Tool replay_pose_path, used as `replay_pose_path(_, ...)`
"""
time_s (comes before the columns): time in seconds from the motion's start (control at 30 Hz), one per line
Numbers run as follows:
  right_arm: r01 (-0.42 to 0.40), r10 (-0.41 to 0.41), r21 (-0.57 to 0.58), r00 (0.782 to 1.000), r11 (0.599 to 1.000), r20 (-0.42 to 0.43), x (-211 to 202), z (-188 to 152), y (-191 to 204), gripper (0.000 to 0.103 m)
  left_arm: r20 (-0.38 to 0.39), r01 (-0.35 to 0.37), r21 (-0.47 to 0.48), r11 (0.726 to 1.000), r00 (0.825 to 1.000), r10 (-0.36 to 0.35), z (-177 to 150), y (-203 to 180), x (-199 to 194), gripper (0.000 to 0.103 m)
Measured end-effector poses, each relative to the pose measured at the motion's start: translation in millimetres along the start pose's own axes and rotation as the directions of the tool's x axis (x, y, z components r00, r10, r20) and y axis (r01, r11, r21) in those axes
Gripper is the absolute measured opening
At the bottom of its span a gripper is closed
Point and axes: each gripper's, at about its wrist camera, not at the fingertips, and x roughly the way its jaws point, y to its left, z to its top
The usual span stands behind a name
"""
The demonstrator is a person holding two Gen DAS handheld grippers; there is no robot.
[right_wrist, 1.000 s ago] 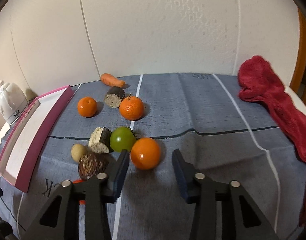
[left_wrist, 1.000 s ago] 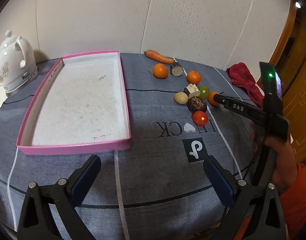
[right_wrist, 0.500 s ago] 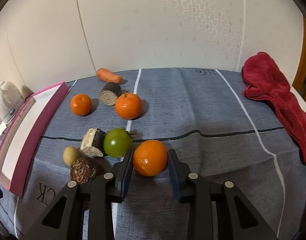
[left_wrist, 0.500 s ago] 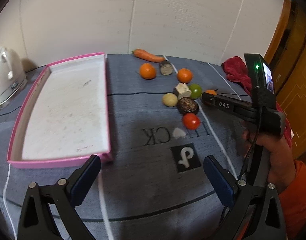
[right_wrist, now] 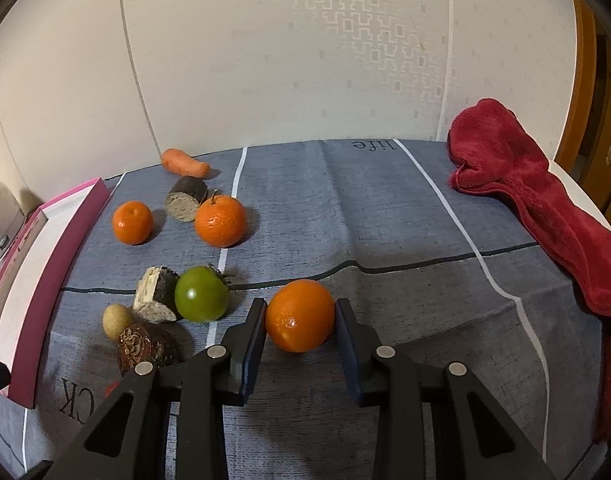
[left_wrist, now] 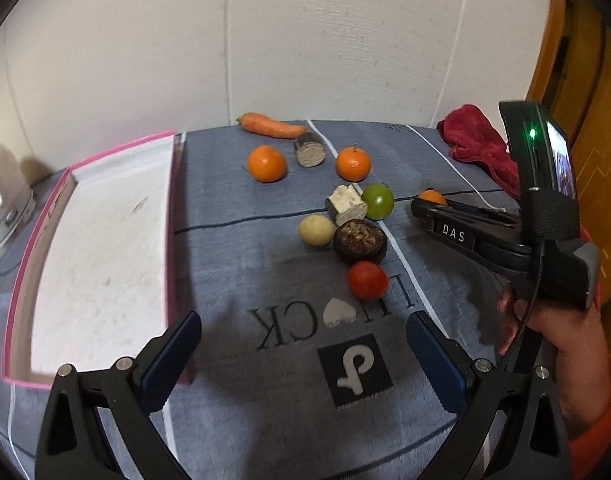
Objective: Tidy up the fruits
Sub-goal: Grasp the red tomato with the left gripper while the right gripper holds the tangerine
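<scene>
My right gripper [right_wrist: 300, 320] is shut on an orange [right_wrist: 300, 315], which looks lifted a little off the grey cloth; the orange shows small in the left wrist view [left_wrist: 432, 196]. Beside it lie a green tomato [right_wrist: 201, 294], two more oranges [right_wrist: 220, 221] [right_wrist: 132, 222], a red tomato [left_wrist: 367, 280], a small yellow fruit [left_wrist: 316, 230] and a carrot [left_wrist: 269, 126]. An empty pink tray [left_wrist: 171, 216] lies at the left. My left gripper [left_wrist: 305, 356] is open and empty over the cloth's front part, right of the tray's near corner.
Two cut root pieces [left_wrist: 346, 205] [left_wrist: 309, 151] and a dark brown round thing [left_wrist: 359, 240] lie among the fruit. A red towel [right_wrist: 545, 216] lies along the table's right edge. A white kettle [left_wrist: 3, 192] stands left of the tray.
My right gripper closed onto the orange and came up slightly. My left gripper shifted right, so the tray slid left in its view.
</scene>
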Motion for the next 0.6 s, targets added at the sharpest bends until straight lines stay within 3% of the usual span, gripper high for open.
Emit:
replay_pose_path(0.2,0.006,-0.006,0.007,1.0,1.0,0.003,3,1,-1,0.034,0.026,0.061,0.026,0.998,0.998,-0.061,9,-11,14,0.097)
replay_pose_path(0.6,-0.005,0.005,0.035,1.0,0.999,0.001,2,0,-4,0.034,0.008,0.129,0.056,0.99,0.992,-0.13,12,-16,41,0.071)
